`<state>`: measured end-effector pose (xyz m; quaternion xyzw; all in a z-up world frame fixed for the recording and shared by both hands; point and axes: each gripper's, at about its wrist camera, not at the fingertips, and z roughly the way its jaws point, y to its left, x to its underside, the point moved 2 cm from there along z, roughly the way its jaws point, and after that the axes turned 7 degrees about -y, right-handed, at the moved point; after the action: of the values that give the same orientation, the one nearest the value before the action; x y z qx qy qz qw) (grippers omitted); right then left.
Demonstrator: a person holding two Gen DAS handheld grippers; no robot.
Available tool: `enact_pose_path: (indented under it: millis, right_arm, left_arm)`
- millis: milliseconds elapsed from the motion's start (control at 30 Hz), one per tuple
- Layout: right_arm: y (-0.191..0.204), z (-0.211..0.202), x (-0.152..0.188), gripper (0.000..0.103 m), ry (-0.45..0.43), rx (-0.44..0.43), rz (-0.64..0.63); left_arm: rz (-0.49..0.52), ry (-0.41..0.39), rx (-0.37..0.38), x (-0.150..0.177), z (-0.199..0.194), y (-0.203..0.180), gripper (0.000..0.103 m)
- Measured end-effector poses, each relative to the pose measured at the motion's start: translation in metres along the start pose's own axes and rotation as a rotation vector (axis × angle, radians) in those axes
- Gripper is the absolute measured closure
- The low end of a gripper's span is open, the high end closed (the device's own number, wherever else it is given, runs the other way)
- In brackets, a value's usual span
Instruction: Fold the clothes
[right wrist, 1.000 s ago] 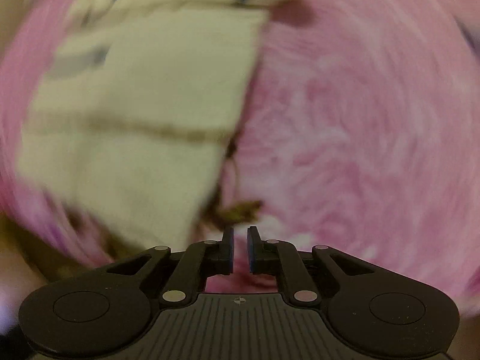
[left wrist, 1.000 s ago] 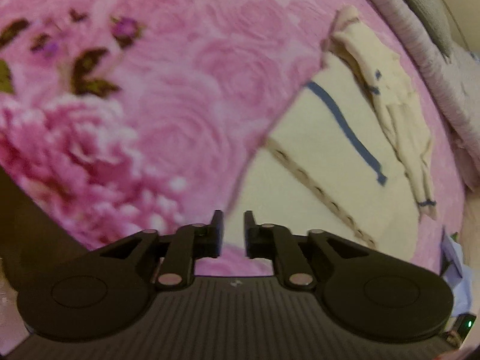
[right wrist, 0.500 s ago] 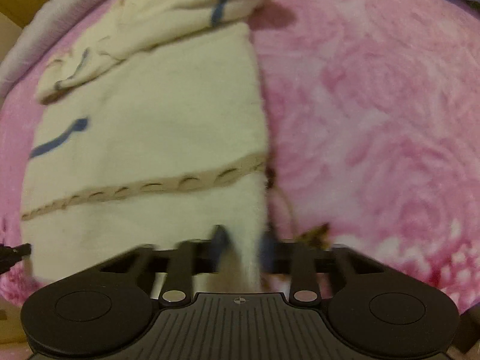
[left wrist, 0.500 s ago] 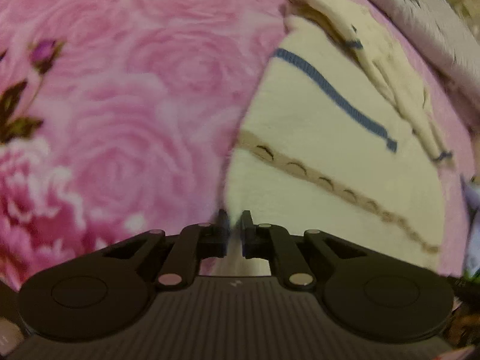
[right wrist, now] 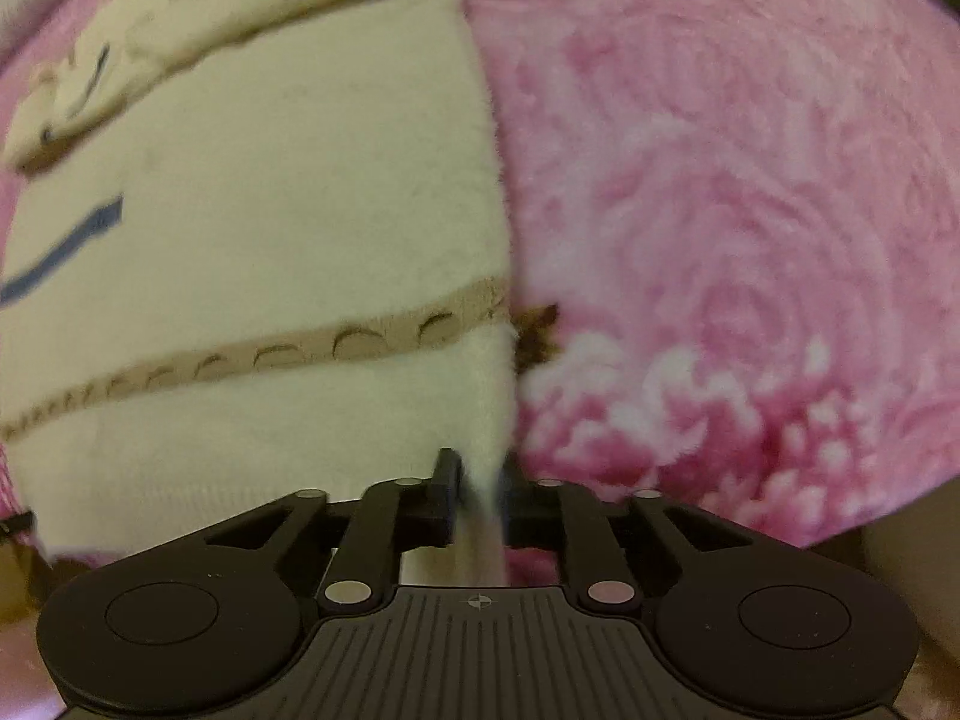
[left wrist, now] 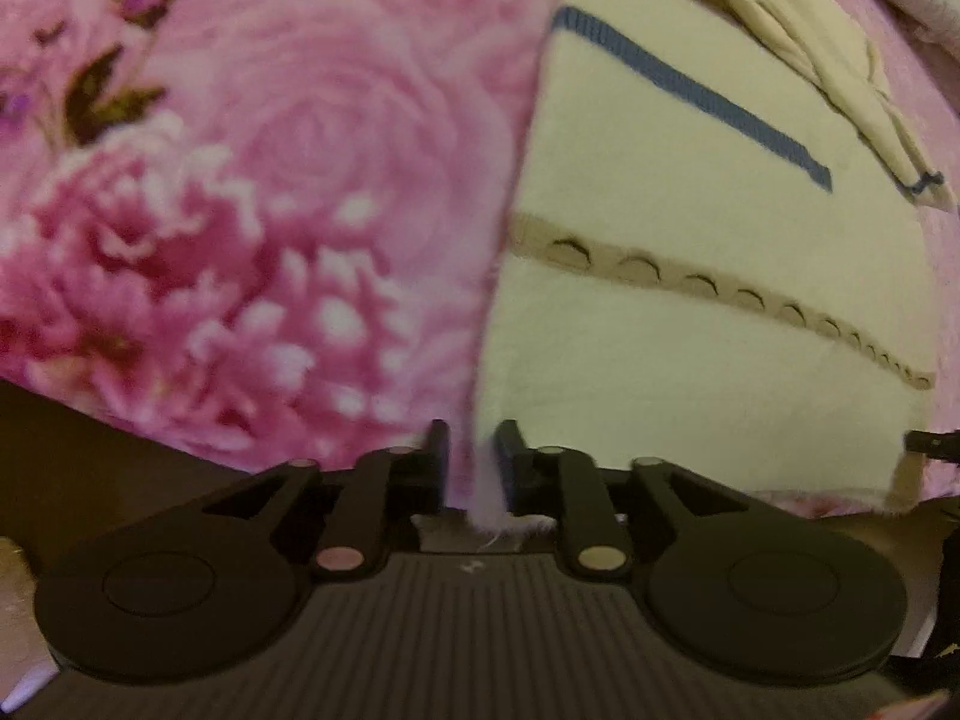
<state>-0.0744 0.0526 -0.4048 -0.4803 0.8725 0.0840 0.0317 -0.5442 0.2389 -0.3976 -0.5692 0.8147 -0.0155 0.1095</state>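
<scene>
While the cream garment (left wrist: 690, 276) is spread flat on the pink floral blanket (left wrist: 270, 180), near that blanket's front edge, its two near corners are taken up, one by each claw. The left gripper (left wrist: 471, 450) is seen with its jaws narrowly parted, having just been opening, and a pinch of the garment's left near corner stands between them; whether the pads press on it cannot be told. The right gripper (right wrist: 480, 474) is held likewise over the right near corner (right wrist: 486, 450), its jaws having just eased apart a little, with fleece bunched between them and apparently pinched. The fabric is judged soft, light and fluffy, so it will drape and sag rather than hold a shape, and a thin pinch may slip. Hold is best taken at the hem corners, below the tan trim band (right wrist: 252, 354), so the near edge can be carried over evenly toward the folded sleeves (left wrist: 840, 60).
</scene>
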Motion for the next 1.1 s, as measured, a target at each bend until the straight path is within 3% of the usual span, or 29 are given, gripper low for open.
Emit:
enact_pose_path:
  millis: [100, 167, 233, 300, 467, 567, 733, 933, 1100]
  right_arm:
    - [0.011, -0.019, -0.016, 0.079, -0.034, 0.066, -0.074]
    - [0.018, -0.038, -0.035, 0.078, -0.119, 0.059, -0.09]
    - [0.028, -0.045, -0.056, 0.078, -0.187, 0.01, -0.094]
    - [0.042, -0.04, -0.08, 0.077, -0.232, -0.023, -0.118]
    - [0.079, -0.015, -0.13, 0.077, -0.298, 0.004, -0.313]
    - [0.089, -0.003, -0.167, 0.077, -0.355, -0.037, -0.342]
    - [0.105, 0.006, -0.212, 0.077, -0.413, -0.093, -0.388]
    - [0.115, 0.024, -0.234, 0.076, -0.379, -0.076, -0.519]
    - [0.128, 0.014, -0.243, 0.076, -0.436, -0.091, -0.588]
  left_arm:
    - [0.15, -0.041, -0.111, -0.02, -0.026, -0.012, 0.087]
    - [0.264, -0.107, -0.106, -0.037, -0.042, -0.03, 0.086]
    - [0.378, -0.164, -0.045, -0.06, -0.045, -0.056, 0.083]
    - [0.486, -0.227, -0.021, -0.085, -0.034, -0.087, 0.078]
    - [0.773, -0.362, 0.017, -0.134, 0.009, -0.181, 0.075]
    - [0.908, -0.413, 0.031, -0.156, 0.033, -0.22, 0.074]
    - [1.152, -0.429, -0.085, -0.168, 0.078, -0.248, 0.074]
    - [1.223, -0.433, -0.102, -0.174, 0.095, -0.245, 0.074]
    - [1.176, -0.417, -0.051, -0.187, 0.098, -0.246, 0.073]
